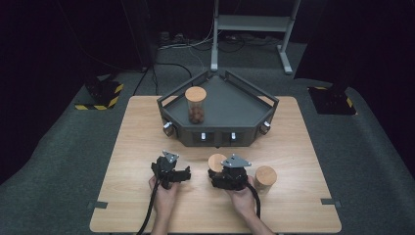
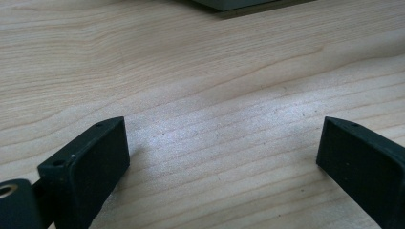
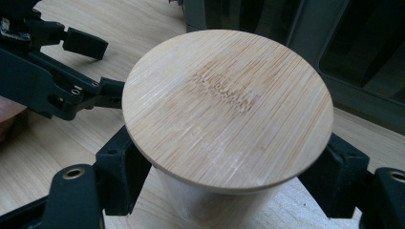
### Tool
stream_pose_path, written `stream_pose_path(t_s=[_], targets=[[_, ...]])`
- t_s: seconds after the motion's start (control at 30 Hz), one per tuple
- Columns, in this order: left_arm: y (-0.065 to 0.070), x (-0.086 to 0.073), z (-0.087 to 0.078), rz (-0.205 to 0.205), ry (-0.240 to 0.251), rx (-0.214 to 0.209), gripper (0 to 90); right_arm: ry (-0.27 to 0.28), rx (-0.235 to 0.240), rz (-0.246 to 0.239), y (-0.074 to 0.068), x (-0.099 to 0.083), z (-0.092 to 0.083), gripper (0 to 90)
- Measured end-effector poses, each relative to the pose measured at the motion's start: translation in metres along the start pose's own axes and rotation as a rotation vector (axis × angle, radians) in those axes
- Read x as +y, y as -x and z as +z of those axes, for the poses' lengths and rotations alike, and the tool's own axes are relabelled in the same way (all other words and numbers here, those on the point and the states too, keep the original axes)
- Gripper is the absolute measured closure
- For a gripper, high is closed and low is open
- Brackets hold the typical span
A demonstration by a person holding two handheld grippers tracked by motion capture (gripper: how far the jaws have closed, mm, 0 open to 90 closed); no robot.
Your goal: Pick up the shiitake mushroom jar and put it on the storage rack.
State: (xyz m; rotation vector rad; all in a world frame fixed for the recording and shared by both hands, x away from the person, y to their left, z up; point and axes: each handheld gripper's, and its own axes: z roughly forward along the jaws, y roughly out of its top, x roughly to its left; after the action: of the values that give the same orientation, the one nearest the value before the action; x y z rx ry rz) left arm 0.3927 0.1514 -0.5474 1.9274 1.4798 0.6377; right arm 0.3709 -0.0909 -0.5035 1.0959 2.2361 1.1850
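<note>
The right gripper [image 1: 219, 172] is clamped on a jar with a wooden lid [image 3: 227, 107], near the middle of the table [image 1: 142, 142]. The lid hides most of the jar, so what is inside is hard to tell. The left gripper [image 2: 223, 157] hovers wide apart, holding nothing.

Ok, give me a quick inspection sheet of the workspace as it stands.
Surface: wooden table, bare wood under the left hand-held gripper.
Job's things: bamboo-lidded jar between the right jaws; a second lidded jar beside it; a third jar, holding brown pieces, in the dark grey tray.
Clutter: nothing seen.
Grippers: left hand-held gripper open, empty; right hand-held gripper shut on the jar below its lid.
Cables: one trails from each gripper; more on the floor behind.
Surroundings: grey carpet, metal stand, striped floor bases.
</note>
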Motion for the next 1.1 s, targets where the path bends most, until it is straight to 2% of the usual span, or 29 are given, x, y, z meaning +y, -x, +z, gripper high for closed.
stream_pose_path(t_s=[0.23, 0.5, 0.87, 1.1], targets=[[0.0, 0.0, 0.0, 0.0, 0.0, 0.0, 3.9, -0.003, 0.018, -0.005, -0.002, 0.004, -0.004, 25.8], [0.0, 0.0, 0.0, 0.0, 0.0, 0.0, 4.0, 0.01, 0.051, 0.031, 0.001, 0.012, -0.012, 25.7], [0.0, 0.0, 0.0, 0.0, 0.0, 0.0, 4.0, 0.008, 0.051, 0.032, 0.005, 0.02, -0.019, 25.7], [0.0, 0.0, 0.0, 0.001, 0.0, 0.0, 3.9, 0.015, 0.047, 0.008, 0.008, 0.029, -0.03, 25.7]])
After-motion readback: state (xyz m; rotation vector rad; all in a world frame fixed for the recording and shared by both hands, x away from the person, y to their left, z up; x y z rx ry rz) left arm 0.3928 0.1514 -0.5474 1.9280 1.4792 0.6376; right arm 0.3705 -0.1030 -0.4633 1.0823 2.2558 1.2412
